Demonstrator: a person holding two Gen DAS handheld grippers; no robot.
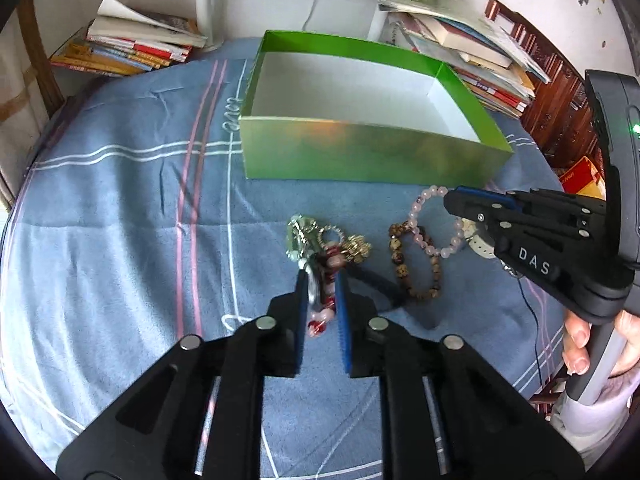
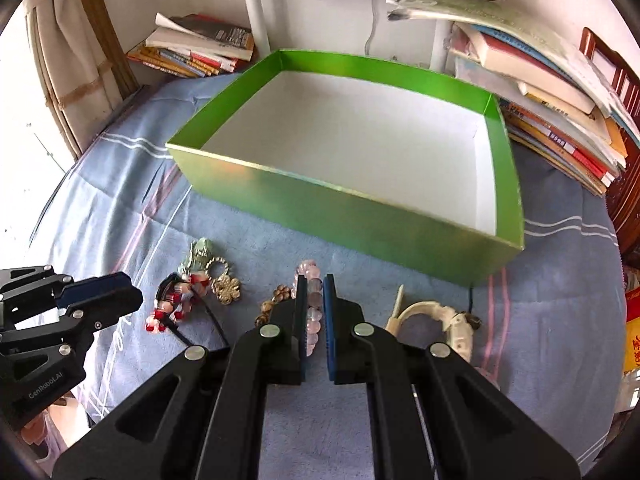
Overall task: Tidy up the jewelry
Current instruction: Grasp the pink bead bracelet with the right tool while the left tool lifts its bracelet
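Note:
My left gripper [image 1: 320, 280] is shut on a red and pink bead bracelet [image 1: 326, 300] that trails up to a silver and pale green charm [image 1: 298, 236]. My right gripper [image 2: 315, 282] is shut on a pink bead bracelet [image 2: 314, 316]. In the left wrist view the right gripper [image 1: 452, 198] comes in from the right with the pink bracelet [image 1: 420, 216] at its tip. A brown bead bracelet [image 1: 416, 268], a gold flower charm [image 1: 356, 250] and a white watch [image 2: 432, 320] lie on the blue blanket. The open green box [image 2: 340, 208] stands just beyond, with a bare white floor.
Stacks of books sit at the back left [image 1: 132, 46] and back right [image 2: 560, 112]. A white pole [image 2: 256, 16] rises behind the box. A black cord [image 2: 208, 320] lies by the jewelry. A person's hand [image 1: 580, 344] holds the right gripper's handle.

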